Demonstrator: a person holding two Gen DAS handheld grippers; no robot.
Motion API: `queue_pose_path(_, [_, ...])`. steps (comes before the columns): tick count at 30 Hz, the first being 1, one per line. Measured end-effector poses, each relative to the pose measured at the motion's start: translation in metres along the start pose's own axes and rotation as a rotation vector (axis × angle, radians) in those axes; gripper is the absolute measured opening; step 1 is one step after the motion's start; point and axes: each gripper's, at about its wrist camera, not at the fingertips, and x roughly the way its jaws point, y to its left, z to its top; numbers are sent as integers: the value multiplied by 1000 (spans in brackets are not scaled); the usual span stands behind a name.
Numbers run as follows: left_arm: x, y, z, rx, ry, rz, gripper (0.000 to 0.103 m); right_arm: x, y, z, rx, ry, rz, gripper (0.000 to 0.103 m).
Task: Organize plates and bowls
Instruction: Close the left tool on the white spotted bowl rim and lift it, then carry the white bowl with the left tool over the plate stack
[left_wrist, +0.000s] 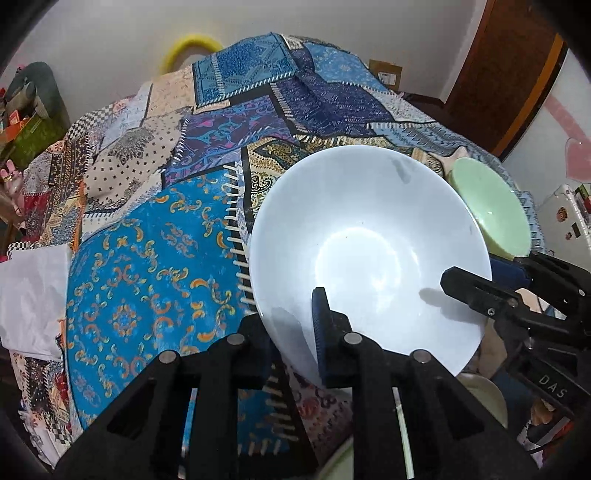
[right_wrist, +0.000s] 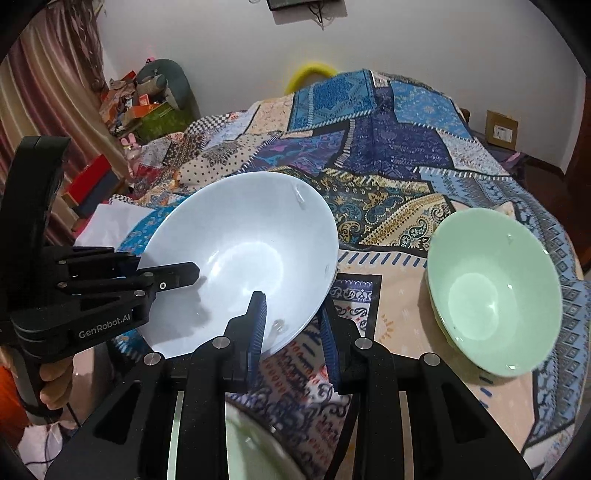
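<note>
White bowl (left_wrist: 369, 251), tilted, gripped at 2 places on its rim above a bed covered by a patchwork cloth (left_wrist: 155, 236). The left gripper (left_wrist: 295, 332) is clamped on the bowl's near rim, 1 blue pad (left_wrist: 320, 332) inside the wall and the other finger outside it. The right gripper (right_wrist: 291, 328) is likewise closed on the rim at the opposite side, its inner pad (right_wrist: 257, 325) against the bowl's inside and its outer finger beneath the wall. A hand (right_wrist: 55, 384) grasps the left gripper's handle.

Surroundings: 1 green bowl (right_wrist: 495, 295) rests upright on the cloth near the bed's right edge, apart from the white bowl; it appears to sit in a second dish of the same colour, though this cannot be confirmed. Another pale green dish (right_wrist: 243, 446), blurred, lies directly below the right gripper at the near edge. A white sheet (left_wrist: 33, 295) lies at the bed's left edge. Beyond the far edge stand a yellow ring (left_wrist: 192, 46) against the wall, a cardboard box (right_wrist: 500, 129) to the right and a cluttered pile (right_wrist: 147, 107) to the left.
</note>
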Motion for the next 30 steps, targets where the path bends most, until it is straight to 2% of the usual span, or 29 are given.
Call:
queue_pose_path(16, [-99,-15,-42,-23,-116,15,18,-67,37,-14,-29,-96,26,26])
queue_pose_path(30, [-155,-2,-83,-59,-171,27,18,-98,73,-31,-61,-133,60,26])
